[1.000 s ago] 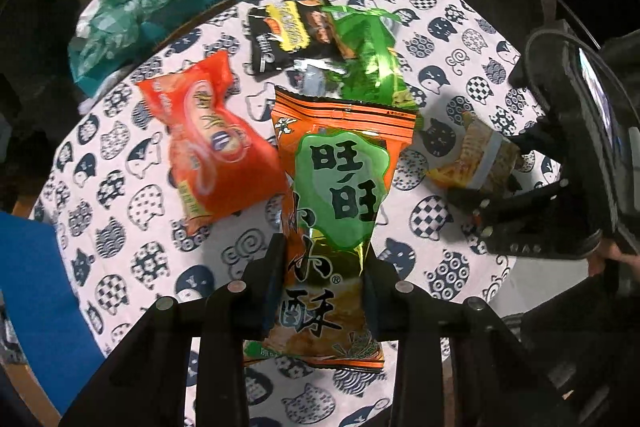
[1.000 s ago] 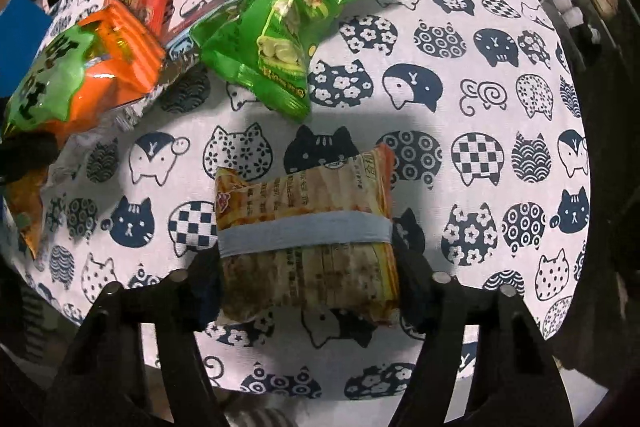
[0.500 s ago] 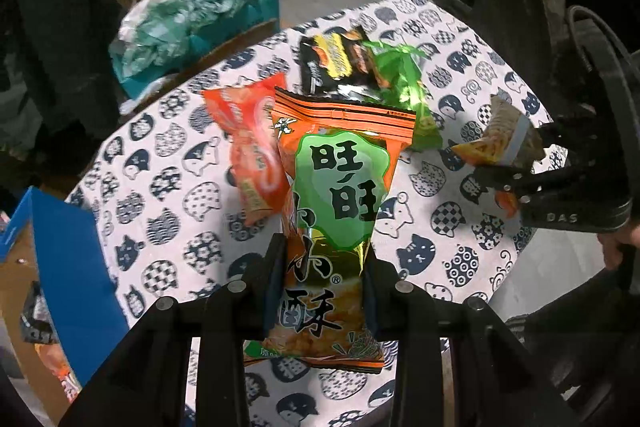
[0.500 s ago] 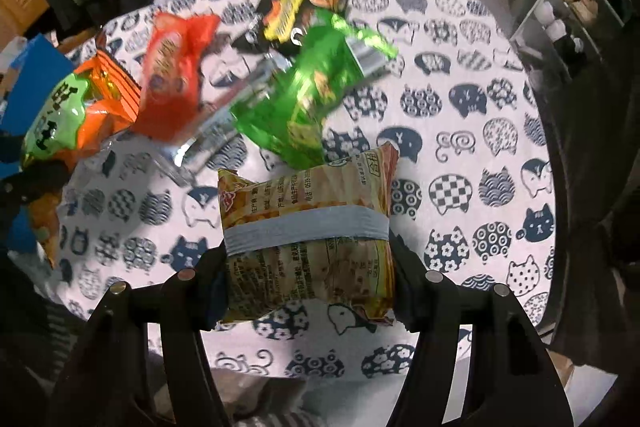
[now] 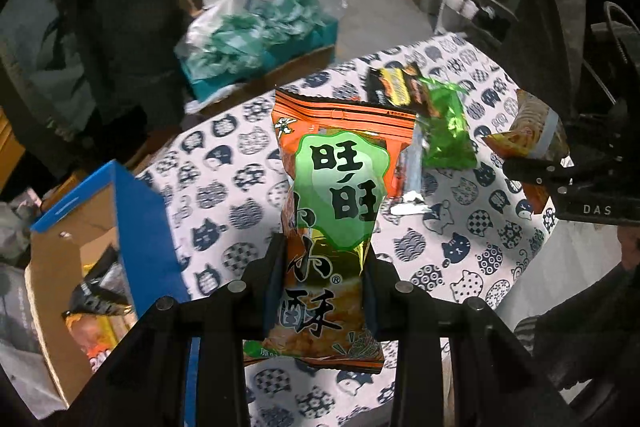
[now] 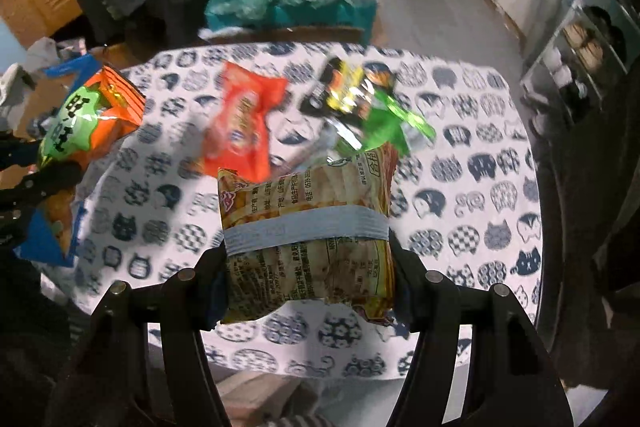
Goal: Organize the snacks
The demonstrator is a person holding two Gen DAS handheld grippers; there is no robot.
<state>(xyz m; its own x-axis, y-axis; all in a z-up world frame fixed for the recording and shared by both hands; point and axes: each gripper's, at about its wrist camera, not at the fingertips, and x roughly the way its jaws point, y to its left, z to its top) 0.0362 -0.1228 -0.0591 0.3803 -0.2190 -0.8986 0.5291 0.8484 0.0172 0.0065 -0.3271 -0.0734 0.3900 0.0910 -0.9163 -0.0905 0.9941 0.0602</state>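
The orange snack bag with the green label (image 5: pixel 336 211) sits between the two fingers of the left tongs (image 5: pixel 325 291), lifted clear of the tabletop (image 5: pixel 224 163) with its cat-print cloth. Its long axis runs straight away from the tongs: the bottom seam hangs near the camera below the fingers, and the sealed top edge points to the far side. The left tongs are drawn close together, pinching the bag at its narrow lower half so the foil creases between the pads.

The yellow noodle-style packet with a grey band (image 6: pixel 308 227) is held in the right tongs (image 6: pixel 310 279), also above the tabletop. It lies crosswise, its long side spanning from finger to finger, the grey band running left to right. The right tongs stand about half apart, clamped on the packet's two ends.

Left on the tabletop, far from both tongs, are a red-orange bag (image 6: pixel 244 123), a black and yellow bag (image 6: pixel 352 87) and a green bag (image 6: pixel 384 123), the last two overlapping. At the tabletop's left edge stands a cardboard box with a blue flap (image 5: pixel 132 227), with packets inside.
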